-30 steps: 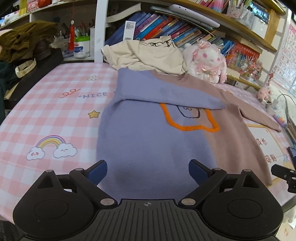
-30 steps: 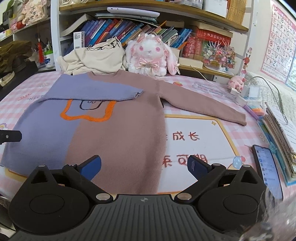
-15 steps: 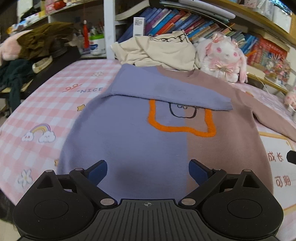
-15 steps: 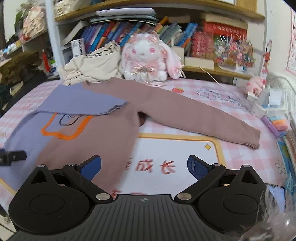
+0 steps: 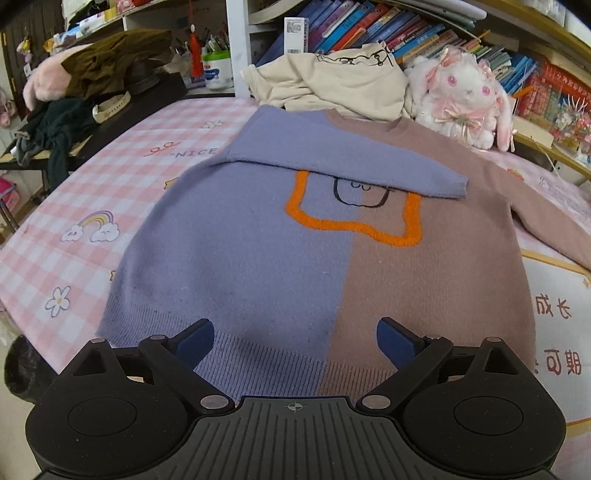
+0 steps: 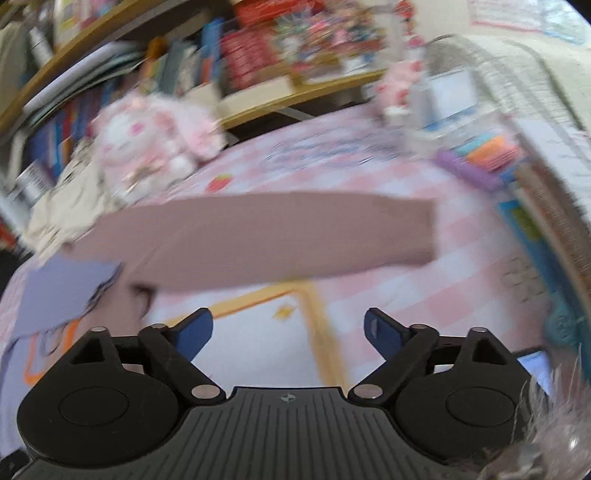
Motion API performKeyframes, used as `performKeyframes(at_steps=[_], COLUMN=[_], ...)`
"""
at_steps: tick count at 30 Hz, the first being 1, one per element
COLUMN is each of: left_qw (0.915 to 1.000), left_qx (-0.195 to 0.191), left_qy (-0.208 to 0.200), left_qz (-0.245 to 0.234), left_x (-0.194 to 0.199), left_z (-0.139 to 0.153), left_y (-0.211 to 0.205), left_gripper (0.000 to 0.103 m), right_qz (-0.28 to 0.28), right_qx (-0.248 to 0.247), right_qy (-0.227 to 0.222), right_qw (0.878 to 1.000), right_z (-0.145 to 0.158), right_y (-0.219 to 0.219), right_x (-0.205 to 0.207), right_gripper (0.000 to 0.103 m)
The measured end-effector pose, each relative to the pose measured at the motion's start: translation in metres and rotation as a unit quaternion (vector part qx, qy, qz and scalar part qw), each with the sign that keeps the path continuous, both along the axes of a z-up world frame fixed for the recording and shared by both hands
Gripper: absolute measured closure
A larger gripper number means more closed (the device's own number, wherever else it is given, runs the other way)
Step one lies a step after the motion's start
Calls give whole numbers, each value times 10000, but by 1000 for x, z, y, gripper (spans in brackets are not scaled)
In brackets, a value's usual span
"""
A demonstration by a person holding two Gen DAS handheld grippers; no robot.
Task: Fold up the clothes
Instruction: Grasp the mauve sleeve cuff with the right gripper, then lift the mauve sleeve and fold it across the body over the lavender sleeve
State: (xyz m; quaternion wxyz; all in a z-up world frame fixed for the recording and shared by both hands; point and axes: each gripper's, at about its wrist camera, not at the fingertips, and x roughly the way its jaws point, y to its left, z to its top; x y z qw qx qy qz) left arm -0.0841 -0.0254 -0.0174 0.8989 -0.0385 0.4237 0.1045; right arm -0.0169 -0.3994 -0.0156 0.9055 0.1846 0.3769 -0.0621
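the sweater lies flat, front up, on the pink checked tablecloth, half lilac and half dusty brown, with an orange outline and a small black drawing on the chest. its lilac sleeve is folded across the chest, the cuff reaching onto the brown half. the brown sleeve stretches straight out sideways over the cloth, its cuff end near a row of coloured pens; the right wrist view is blurred, so finer detail there is lost.

the left gripper hovers above the sweater's ribbed hem, its 2 blue fingers spread wide with nothing between them. the right gripper hangs over the white printed mat just below the brown sleeve, its jaws closing but apart, nothing between them.

behind the sweater sit a crumpled cream garment and a white plush rabbit, against a bookshelf.
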Motion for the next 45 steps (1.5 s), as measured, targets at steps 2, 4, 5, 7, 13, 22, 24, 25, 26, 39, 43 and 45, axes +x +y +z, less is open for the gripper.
performKeyframes(at_steps=[2, 4, 5, 7, 13, 22, 24, 25, 26, 39, 43, 45], left_qw=[10000, 9999, 9999, 9999, 9997, 9996, 9995, 9995, 9995, 9996, 9994, 9987], left_qx=[33, 51, 56, 71, 118, 147, 146, 145, 138, 142, 88, 98], left_qy=[57, 101, 117, 144, 199, 252, 258, 260, 264, 131, -62, -193], left_qz=[15, 37, 48, 65, 72, 45, 49, 52, 54, -222, -343, -462], left_x=[1, 1, 1, 1, 2, 4, 5, 5, 6, 8, 4, 2], left_z=[-1, -1, -2, -2, -3, -4, -4, -4, -4, -3, 0, 3], left_y=[-2, -4, -4, -5, -10, -13, -13, -13, -13, -12, -4, 3], left_gripper=[6, 6, 6, 6, 6, 6, 6, 6, 6, 6, 6, 6], right_qz=[-237, -456, -559, -752, -1237, -1507, -1439, -1439, -1467, -821, -177, 113], right_qx=[-72, -91, -92, 18, 881, 1564, 1565, 1579, 1580, 980, 761, 646], right_qy=[-56, -96, -113, -85, -114, -251, -202, -190, -178, -483, -785, -889], right_qw=[9997, 9989, 9983, 9971, 9883, 9758, 9769, 9767, 9763, 9906, 9938, 9939], right_z=[-2, -4, -5, -9, -23, -30, -30, -30, -31, 15, 45, 59], right_y=[-13, -27, -33, -47, -80, -102, -101, -101, -102, -72, -37, -15], right_x=[2, 4, 6, 10, 16, 39, 41, 41, 40, 59, 75, 84], right_gripper=[27, 36, 41, 49, 61, 66, 70, 75, 78, 96, 96, 96])
